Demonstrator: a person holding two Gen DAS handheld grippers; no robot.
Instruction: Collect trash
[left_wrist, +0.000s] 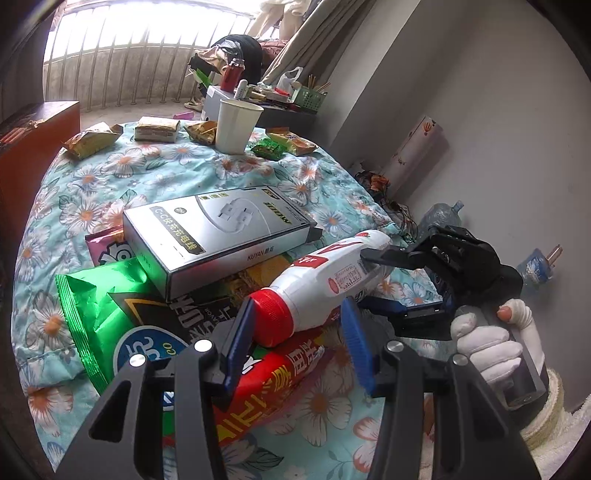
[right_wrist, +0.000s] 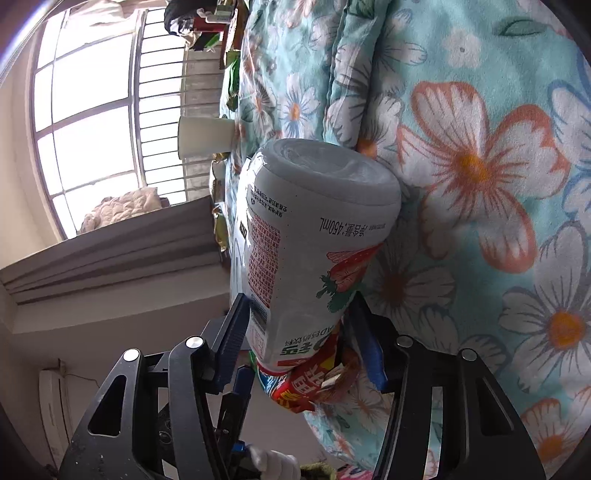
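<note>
A: Right, a white drink bottle (left_wrist: 325, 286) with a red cap (left_wrist: 271, 317) lies on its side across a heap of snack bags, on the surface under a flowered cloth (left_wrist: 92, 206).

B: And both tongs are on it! The left tongs (left_wrist: 299, 345) straddle the neck end, cap at about eleven o'clock between the blue pads (left_wrist: 354, 338). One pad sits against the cap, the other close by the shoulder; whether they really press I cannot tell.

A: The right tongs (left_wrist: 373, 284) come in from three o'clock, held by a white-gloved hand (left_wrist: 487, 343), one finger over the bottle's body and one under.

B: From the right wrist view the bottle (right_wrist: 310, 236) fills the frame, base away at twelve o'clock, strawberry print on the label. The right tongs (right_wrist: 301, 343) are clamped on it low down, both pads hard against its sides.

A: Under the bottle, a red snack bag (left_wrist: 273, 384) and a green one (left_wrist: 99, 306). At eleven o'clock of the bottle, a silver charging-cable box (left_wrist: 218, 236) rests on the heap.

B: Far edge, twelve o'clock: a white paper cup (left_wrist: 236, 125) stands upright among small wrappers.
</note>
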